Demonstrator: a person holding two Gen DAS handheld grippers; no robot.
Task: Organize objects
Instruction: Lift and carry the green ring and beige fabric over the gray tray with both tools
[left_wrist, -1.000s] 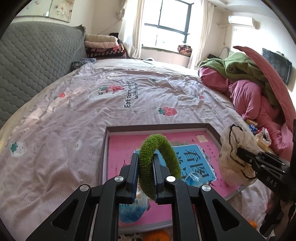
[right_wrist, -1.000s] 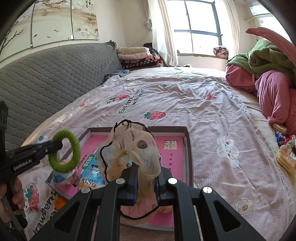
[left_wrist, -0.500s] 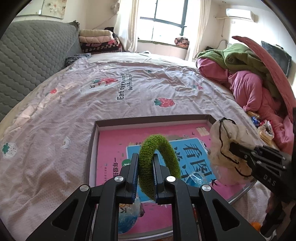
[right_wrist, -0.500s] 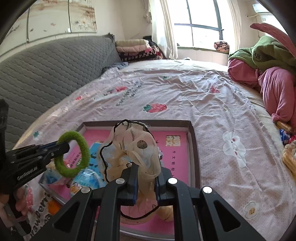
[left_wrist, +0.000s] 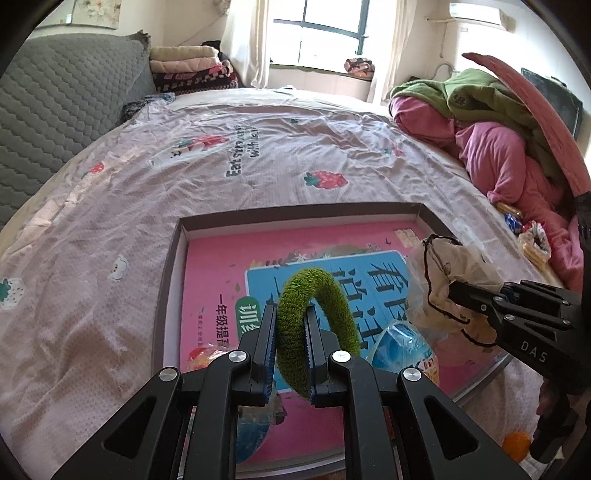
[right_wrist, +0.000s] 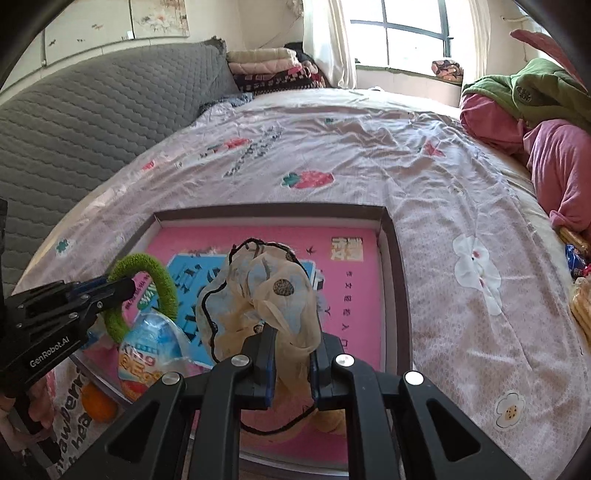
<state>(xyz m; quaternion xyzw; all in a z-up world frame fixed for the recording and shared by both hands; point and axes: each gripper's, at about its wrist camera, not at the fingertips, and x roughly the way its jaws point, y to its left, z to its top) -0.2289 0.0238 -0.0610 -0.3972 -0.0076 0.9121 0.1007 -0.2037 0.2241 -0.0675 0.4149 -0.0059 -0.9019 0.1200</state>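
Note:
My left gripper (left_wrist: 290, 345) is shut on a fuzzy green ring (left_wrist: 317, 291), held upright over a shallow brown-walled tray (left_wrist: 295, 214) on the bed. A pink and blue book (left_wrist: 221, 273) lines the tray floor. From the right wrist view the left gripper (right_wrist: 127, 286) and the green ring (right_wrist: 162, 284) hang at the tray's left side. My right gripper (right_wrist: 291, 360) is shut on a sheer beige cloth (right_wrist: 266, 295) with black trim, bunched above the tray (right_wrist: 391, 251). In the left wrist view that cloth (left_wrist: 443, 280) and right gripper (left_wrist: 452, 291) sit at the tray's right edge.
Clear blue snack packets (right_wrist: 151, 343) lie in the tray's near corner. An orange (right_wrist: 98, 404) rests on the strawberry-print sheet (left_wrist: 258, 147) beside the tray. Pink and green bedding (left_wrist: 480, 122) is piled at the right, a grey headboard (right_wrist: 92, 122) at the left.
Both grippers have sunk toward the tray and tipped downward, each keeping its hold. The tray now fills more of both views.

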